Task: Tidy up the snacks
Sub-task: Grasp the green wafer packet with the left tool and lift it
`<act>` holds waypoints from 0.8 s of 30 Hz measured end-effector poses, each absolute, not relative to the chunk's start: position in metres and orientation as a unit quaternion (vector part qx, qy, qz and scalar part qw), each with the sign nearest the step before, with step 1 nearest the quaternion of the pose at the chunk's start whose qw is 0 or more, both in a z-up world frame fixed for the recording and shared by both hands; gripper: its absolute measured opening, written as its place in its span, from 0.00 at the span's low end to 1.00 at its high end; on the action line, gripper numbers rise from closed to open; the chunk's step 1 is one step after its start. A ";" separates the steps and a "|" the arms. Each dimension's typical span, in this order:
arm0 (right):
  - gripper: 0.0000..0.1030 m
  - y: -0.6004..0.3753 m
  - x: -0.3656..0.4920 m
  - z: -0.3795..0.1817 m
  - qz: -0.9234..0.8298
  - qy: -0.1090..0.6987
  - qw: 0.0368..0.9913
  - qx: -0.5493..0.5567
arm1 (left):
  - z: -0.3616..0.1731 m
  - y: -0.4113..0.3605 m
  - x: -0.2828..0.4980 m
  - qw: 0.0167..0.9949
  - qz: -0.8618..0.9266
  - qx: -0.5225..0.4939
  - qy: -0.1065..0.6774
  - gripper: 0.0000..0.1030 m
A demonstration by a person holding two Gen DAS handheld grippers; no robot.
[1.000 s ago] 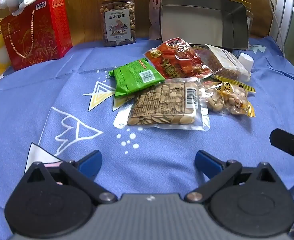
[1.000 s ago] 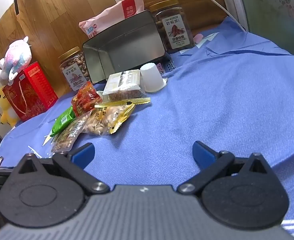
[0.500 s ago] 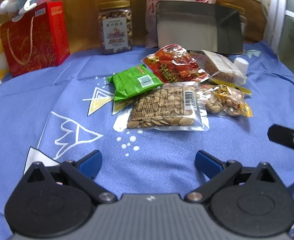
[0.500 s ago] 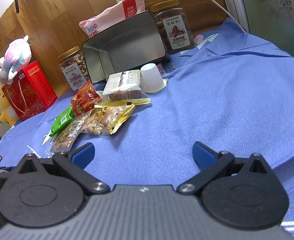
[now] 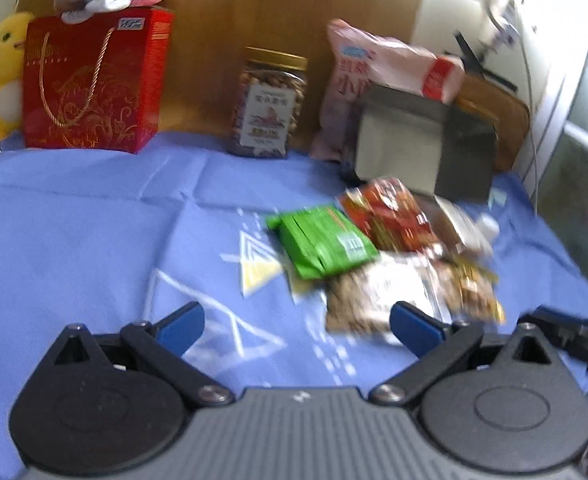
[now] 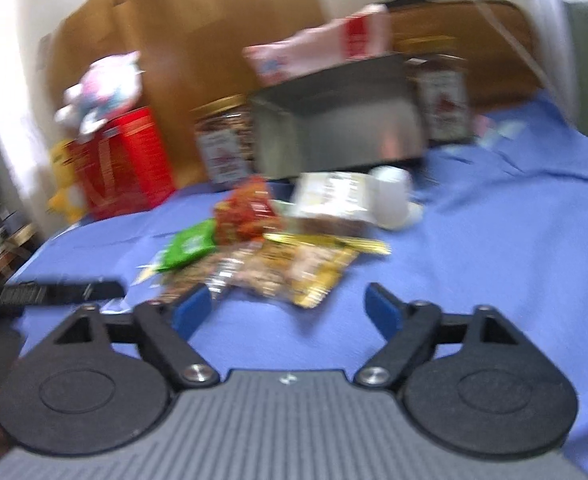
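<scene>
Left claw (image 5: 296, 330): grey ribbed housing, two round black discs, black linkage arms.
Left claw fingertips (image 5: 182, 327): flat blue pads.
Right claw (image 6: 288, 312): same grey ribbed body, black discs and arms.
Right claw fingertips (image 6: 382, 312): blue pads.
Screws: one silver pivot screw beside each disc.
Marking: small white logo on each grey housing.

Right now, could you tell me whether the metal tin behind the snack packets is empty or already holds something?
Empty, as far as shown: the metal tin is tipped with its opening facing the cameras, and only bare metal shows inside. The snack packets lie on the cloth.
</scene>
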State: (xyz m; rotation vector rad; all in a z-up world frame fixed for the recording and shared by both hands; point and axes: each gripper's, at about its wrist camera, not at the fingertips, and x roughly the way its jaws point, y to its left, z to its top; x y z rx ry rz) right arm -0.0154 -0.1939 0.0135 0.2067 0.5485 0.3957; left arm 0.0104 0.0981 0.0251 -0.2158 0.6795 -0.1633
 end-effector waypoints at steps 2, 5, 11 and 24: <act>0.59 -0.187 -0.003 0.019 0.227 0.272 0.931 0.089 | 0.030 0.112 0.028 0.926 -0.097 -0.132 0.340 0.90; 0.45 -0.171 0.022 0.024 0.263 0.287 0.917 0.082 | 0.027 0.123 0.054 0.909 -0.120 -0.163 0.364 0.77; 0.39 -0.135 0.053 0.025 0.309 0.302 0.901 0.040 | 0.015 0.125 0.082 0.883 -0.167 -0.215 0.382 0.69; 0.36 -0.070 0.090 0.004 0.368 0.318 0.872 -0.066 | 0.000 0.123 0.107 0.873 -0.165 -0.223 0.401 0.36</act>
